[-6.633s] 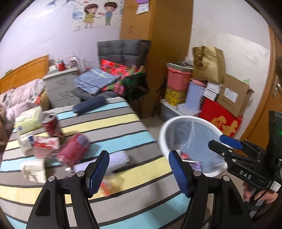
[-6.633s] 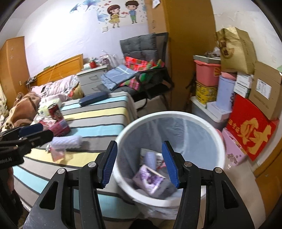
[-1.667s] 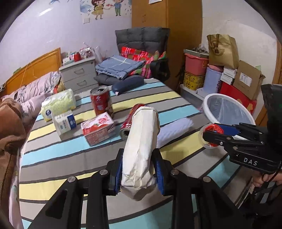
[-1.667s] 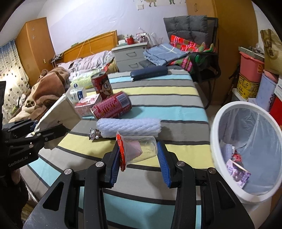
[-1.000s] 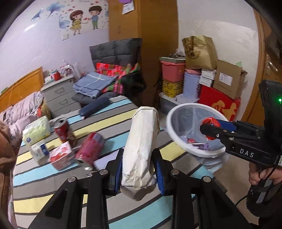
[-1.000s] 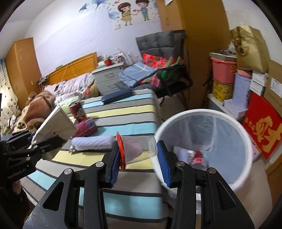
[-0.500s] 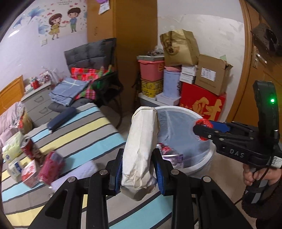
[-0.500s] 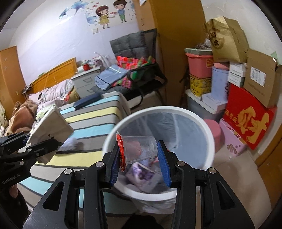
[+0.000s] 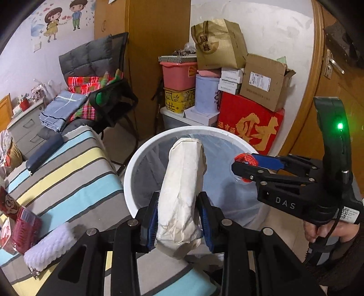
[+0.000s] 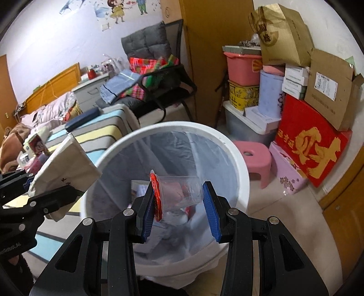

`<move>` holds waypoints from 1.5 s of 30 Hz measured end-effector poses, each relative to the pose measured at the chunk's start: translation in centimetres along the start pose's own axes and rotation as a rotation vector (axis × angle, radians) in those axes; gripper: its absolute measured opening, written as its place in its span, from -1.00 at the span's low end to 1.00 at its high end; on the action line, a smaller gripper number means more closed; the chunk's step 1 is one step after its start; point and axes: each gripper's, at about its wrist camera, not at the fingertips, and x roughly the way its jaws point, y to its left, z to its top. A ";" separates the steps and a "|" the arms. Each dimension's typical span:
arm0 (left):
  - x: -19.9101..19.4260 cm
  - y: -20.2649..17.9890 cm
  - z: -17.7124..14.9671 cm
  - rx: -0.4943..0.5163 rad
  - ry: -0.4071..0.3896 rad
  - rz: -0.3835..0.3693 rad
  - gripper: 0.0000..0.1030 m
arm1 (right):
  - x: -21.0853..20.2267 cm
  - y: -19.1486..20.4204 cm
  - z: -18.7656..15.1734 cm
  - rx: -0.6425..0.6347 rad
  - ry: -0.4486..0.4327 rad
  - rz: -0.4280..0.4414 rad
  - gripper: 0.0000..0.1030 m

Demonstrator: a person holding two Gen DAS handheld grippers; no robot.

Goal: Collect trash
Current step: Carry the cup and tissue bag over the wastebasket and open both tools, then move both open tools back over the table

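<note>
Evidently light and crushable, the paper bag (image 9: 182, 195) sits mid-body between the left hand-held gripper's (image 9: 179, 222) opening jaws, while the right hand-held gripper (image 10: 179, 202) pinches a thin plastic cup (image 10: 179, 193) end-to-end over the bin (image 10: 241, 164).

A bedroom with pale walls bearing cartoon stickers (image 9: 61, 19). A striped bedspread (image 9: 68, 173) covers the bed beside a grey drawer unit (image 10: 91, 92) and a black chair (image 10: 157, 68) heaped with folded fabrics. Stacked boxes (image 10: 311, 136), a pink stool (image 10: 257, 157) and a wooden wardrobe (image 9: 157, 45) line the far wall.
</note>
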 end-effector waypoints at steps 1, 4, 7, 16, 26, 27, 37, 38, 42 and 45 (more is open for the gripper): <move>0.3 0.0 0.1 0.002 0.003 0.001 -0.31 | 0.2 -0.2 0.0 0.004 0.007 -0.002 -0.19; 1.4 0.3 0.5 -0.030 0.019 -0.020 -0.27 | 0.6 -0.8 0.1 0.012 0.016 -0.002 -0.19; 1.6 0.5 0.5 -0.040 0.011 -0.020 -0.15 | 1.0 -0.9 0.0 0.001 0.030 -0.013 -0.18; 0.9 0.8 0.5 -0.042 -0.004 -0.017 0.11 | 0.7 -1.1 0.0 0.014 0.016 -0.009 0.17; -1.8 2.5 -0.3 -0.085 -0.036 0.029 0.11 | -0.4 -0.8 0.0 0.041 -0.022 -0.012 0.17; -2.2 2.7 -0.4 -0.087 -0.040 0.032 0.11 | -0.5 -0.7 0.0 0.039 -0.025 -0.010 0.17; -6.3 4.5 -2.0 -0.116 -0.082 0.079 0.11 | -2.0 1.6 -0.1 0.017 -0.069 0.025 0.17; -6.9 4.7 -2.3 -0.121 -0.089 0.083 0.11 | -2.1 1.8 -0.1 0.014 -0.074 0.028 0.17; -8.8 6.1 -3.5 -0.146 -0.108 0.112 0.11 | -2.3 3.2 -0.1 -0.009 -0.085 0.058 0.17; -10.1 7.3 -4.4 -0.166 -0.120 0.140 0.11 | -2.5 4.3 -0.3 -0.034 -0.089 0.070 0.17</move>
